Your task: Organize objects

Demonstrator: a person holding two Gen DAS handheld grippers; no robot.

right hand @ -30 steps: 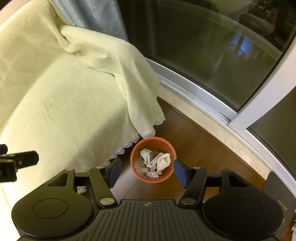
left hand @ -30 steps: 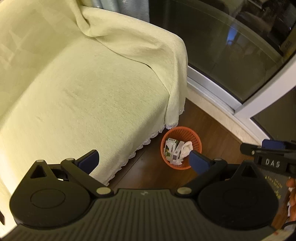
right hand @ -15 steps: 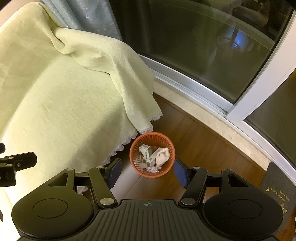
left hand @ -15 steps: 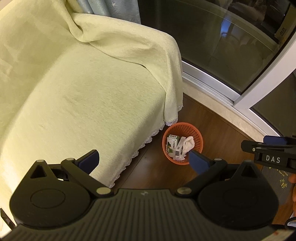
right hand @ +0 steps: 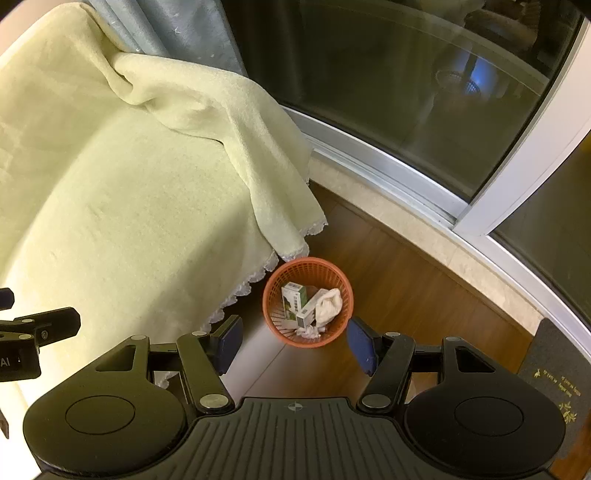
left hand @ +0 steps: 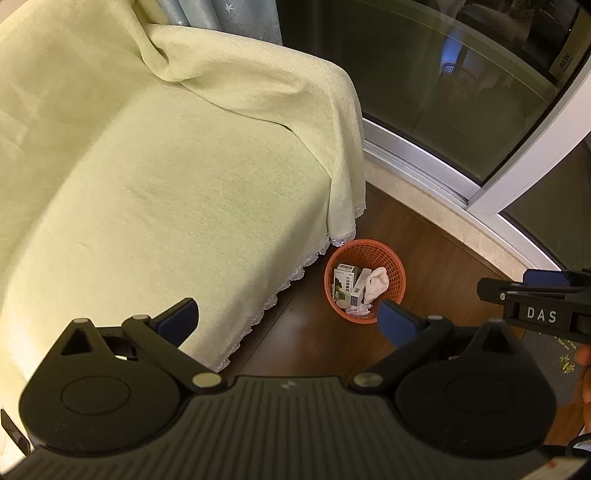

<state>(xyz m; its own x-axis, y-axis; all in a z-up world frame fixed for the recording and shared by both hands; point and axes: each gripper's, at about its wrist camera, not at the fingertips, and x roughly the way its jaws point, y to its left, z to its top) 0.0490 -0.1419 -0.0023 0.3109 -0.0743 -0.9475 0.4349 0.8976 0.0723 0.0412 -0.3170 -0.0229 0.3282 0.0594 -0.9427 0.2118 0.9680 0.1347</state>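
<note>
An orange mesh basket (left hand: 395, 258) (right hand: 273, 284) stands on the wooden floor beside the sofa's corner. Inside lie a green-and-white box (left hand: 344, 282) (right hand: 294, 300), a second slim white box (right hand: 309, 309) and crumpled white tissue (left hand: 377, 283) (right hand: 328, 304). High above the floor, my left gripper (left hand: 286, 317) is open with nothing between its blue pads. My right gripper (right hand: 295, 341) is open too and holds nothing; the basket shows between its fingers far below. Each gripper's tip shows at the edge of the other's view.
A sofa under a pale yellow cover (left hand: 147, 177) (right hand: 122, 192) fills the left. A sliding glass door with a white frame (left hand: 436, 173) (right hand: 388, 162) runs along the back. A dark mat (right hand: 554, 373) lies on the floor at the right. A curtain (right hand: 177, 29) hangs behind the sofa.
In both views the basket and sofa have grown smaller and slid slightly, as though both grippers rose a little. Neither gripper's opening changed.
</note>
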